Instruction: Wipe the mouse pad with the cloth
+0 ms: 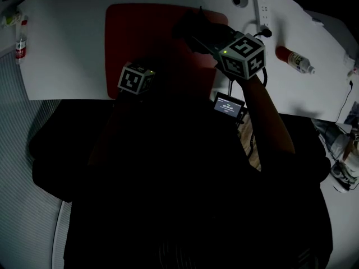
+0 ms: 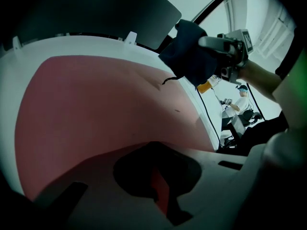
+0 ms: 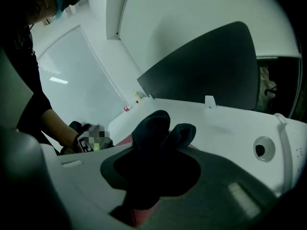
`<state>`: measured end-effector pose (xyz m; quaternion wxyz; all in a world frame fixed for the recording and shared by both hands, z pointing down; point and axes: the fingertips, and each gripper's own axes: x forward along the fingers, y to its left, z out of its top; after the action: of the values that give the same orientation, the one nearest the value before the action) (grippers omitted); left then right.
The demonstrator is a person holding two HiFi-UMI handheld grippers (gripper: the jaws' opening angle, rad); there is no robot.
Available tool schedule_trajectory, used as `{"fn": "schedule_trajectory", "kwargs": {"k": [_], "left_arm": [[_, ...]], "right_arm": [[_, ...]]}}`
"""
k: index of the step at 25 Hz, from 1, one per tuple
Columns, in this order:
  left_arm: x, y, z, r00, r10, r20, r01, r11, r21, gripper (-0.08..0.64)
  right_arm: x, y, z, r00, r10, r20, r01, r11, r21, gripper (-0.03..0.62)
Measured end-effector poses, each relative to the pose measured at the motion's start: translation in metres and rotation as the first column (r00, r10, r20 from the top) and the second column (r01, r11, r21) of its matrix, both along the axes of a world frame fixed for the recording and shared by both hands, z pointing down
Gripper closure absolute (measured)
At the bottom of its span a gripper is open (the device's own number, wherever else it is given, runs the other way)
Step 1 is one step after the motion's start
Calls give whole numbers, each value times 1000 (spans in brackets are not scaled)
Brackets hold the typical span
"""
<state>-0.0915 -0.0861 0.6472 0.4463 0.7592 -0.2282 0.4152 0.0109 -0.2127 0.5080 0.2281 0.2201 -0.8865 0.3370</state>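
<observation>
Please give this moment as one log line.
right gripper: shut on cloth, over pad | left gripper: at pad's near edge

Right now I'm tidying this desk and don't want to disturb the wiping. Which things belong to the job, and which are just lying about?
In the job:
red mouse pad
dark cloth, clamped in the right gripper
left gripper, by the pad's near edge

Lying about:
left bottle
right bottle
power strip

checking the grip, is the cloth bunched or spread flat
Bunched: the cloth sticks out in thick folds from the right claw.
</observation>
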Motion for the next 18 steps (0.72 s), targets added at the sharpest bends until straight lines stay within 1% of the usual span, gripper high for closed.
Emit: {"fn": "schedule_trajectory", "kwargs": {"k": [2,5,8,11,13,16,18], "left_arm": [[0,0,-1,1000,-4,-9,4,1000,-4,554],[2,-1,-1,1000,0,-18,0,1000,-4,554],[2,0,-2,1000,4,-21,-4,1000,-6,554],[2,0,-2,1000,11,-23,-11,1000,-11,554],[0,-1,-3,1000,17,-18,-17,1000,-13,554],[0,0,-2,1000,18,-16,-18,1000,-11,554],[0,-1,-2,1000,20,-14,-20,1000,-8,554]], "right_arm": [[-2,-1,14,999,-33,-43,33,999,7,506],[-5,2,37,983,-109,-151,114,993,26,506],[-5,7,65,942,-177,-286,191,981,21,506],[-1,11,94,897,-221,-383,236,972,-8,506],[1,11,109,881,-227,-415,240,971,-23,506],[2,12,117,882,-217,-419,226,974,-28,506],[2,11,117,871,-232,-433,252,968,-13,506]]}}
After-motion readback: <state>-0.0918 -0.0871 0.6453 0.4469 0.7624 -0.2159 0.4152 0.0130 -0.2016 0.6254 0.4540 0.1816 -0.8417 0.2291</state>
